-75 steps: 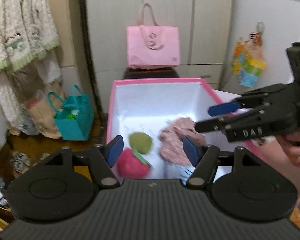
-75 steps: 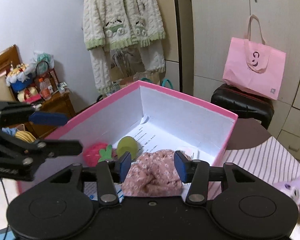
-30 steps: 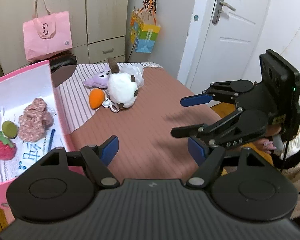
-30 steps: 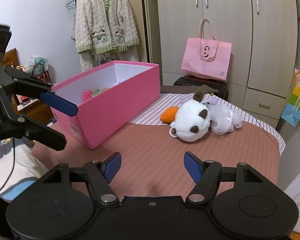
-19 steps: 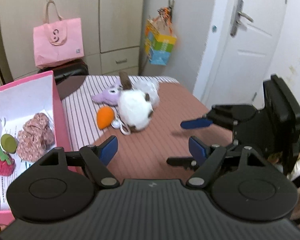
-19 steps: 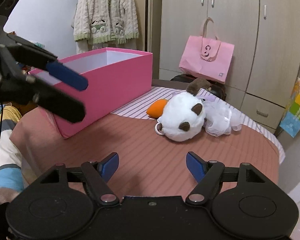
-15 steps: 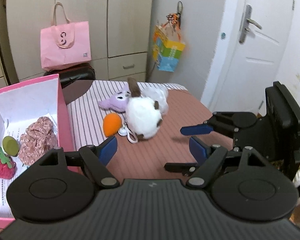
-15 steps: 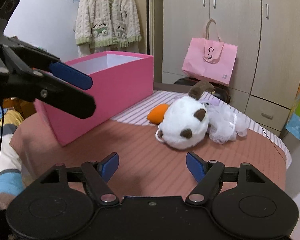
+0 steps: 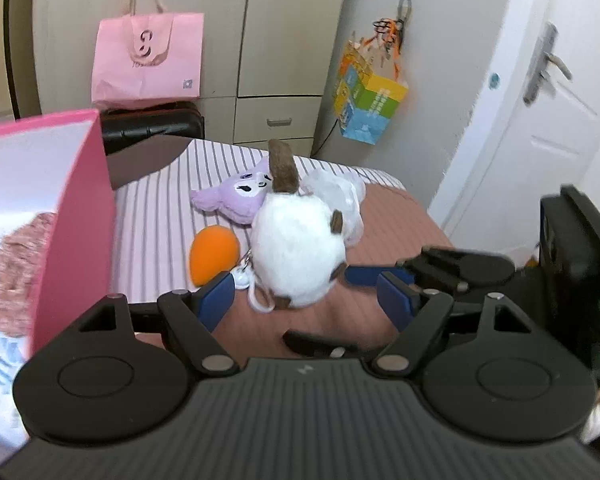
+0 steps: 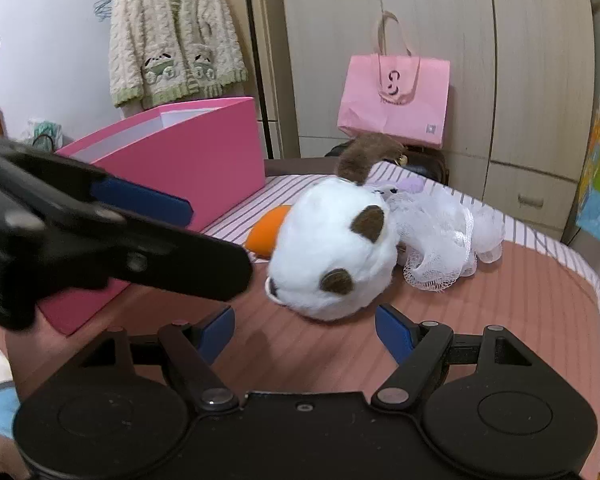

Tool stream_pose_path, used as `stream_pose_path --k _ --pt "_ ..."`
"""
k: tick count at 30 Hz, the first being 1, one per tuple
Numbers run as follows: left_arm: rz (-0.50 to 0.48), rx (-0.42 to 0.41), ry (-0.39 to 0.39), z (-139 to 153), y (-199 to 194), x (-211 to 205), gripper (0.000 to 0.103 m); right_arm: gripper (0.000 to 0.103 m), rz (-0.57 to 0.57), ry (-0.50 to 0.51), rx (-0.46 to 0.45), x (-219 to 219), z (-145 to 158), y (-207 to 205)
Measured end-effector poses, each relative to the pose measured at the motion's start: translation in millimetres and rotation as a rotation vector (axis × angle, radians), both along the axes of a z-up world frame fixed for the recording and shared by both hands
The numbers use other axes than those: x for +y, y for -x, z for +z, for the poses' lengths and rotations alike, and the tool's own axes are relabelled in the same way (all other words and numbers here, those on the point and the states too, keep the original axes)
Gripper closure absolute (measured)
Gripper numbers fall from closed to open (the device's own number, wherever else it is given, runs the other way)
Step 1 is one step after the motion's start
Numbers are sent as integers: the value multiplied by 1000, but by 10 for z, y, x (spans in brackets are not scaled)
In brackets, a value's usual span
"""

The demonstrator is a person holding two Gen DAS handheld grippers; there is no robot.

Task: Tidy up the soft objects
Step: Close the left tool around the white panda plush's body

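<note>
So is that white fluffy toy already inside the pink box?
No, the white plush toy lies on the bed beside the pink box.

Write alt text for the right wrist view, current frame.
An open right tool faces a white plush toy with brown ears lying on a brown bedspread, nothing between its fingers. Behind the plush lie a white mesh pouf and an orange soft piece; the left tool reaches in from the left, before a pink box.
</note>
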State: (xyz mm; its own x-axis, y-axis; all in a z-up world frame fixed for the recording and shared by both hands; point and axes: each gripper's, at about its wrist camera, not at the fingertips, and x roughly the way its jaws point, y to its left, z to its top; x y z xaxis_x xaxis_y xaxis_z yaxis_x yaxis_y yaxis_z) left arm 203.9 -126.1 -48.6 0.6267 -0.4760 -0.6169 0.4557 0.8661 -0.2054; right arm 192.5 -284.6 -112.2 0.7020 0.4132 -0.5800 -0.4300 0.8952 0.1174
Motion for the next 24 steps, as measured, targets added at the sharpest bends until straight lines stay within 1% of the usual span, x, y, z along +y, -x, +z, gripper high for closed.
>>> stream_pose_path --k 1,2,4,7,9,11,13,15,19,21,24 --pt "15 3 28 -30 -57 -20 26 22 5 -5 12 -10 -12 -44" --pt "28 -1 40 -68 -104 -51 26 22 10 -7 21 -8 -18 -76" --pt "46 -3 41 -144 -189 -124 26 22 9 -17 32 -5 -32 -143" --pt "89 -33 35 -236 -255 -170 26 22 -12 -39 44 -22 -46 -242" --pt "103 -28 30 -290 -309 -164 28 22 -24 -53 44 -40 -51 -288" --pt "89 -15 44 -319 -348 -143 30 22 -32 -53 39 -51 -71 -317" --pt "69 -1 72 -325 -354 -122 40 22 -38 -43 26 -32 -97 -326" --pt "48 3 73 -329 -336 -133 44 23 -40 -31 11 -11 -112 -323" --pt "36 -3 74 -321 -281 -122 47 32 -49 7 -23 59 -95 -268" --pt "21 5 85 -299 -221 -85 47 34 -71 27 -46 83 -61 -186" --pt "9 6 73 -257 -85 -36 47 34 -84 6 -61 102 -34 -36"
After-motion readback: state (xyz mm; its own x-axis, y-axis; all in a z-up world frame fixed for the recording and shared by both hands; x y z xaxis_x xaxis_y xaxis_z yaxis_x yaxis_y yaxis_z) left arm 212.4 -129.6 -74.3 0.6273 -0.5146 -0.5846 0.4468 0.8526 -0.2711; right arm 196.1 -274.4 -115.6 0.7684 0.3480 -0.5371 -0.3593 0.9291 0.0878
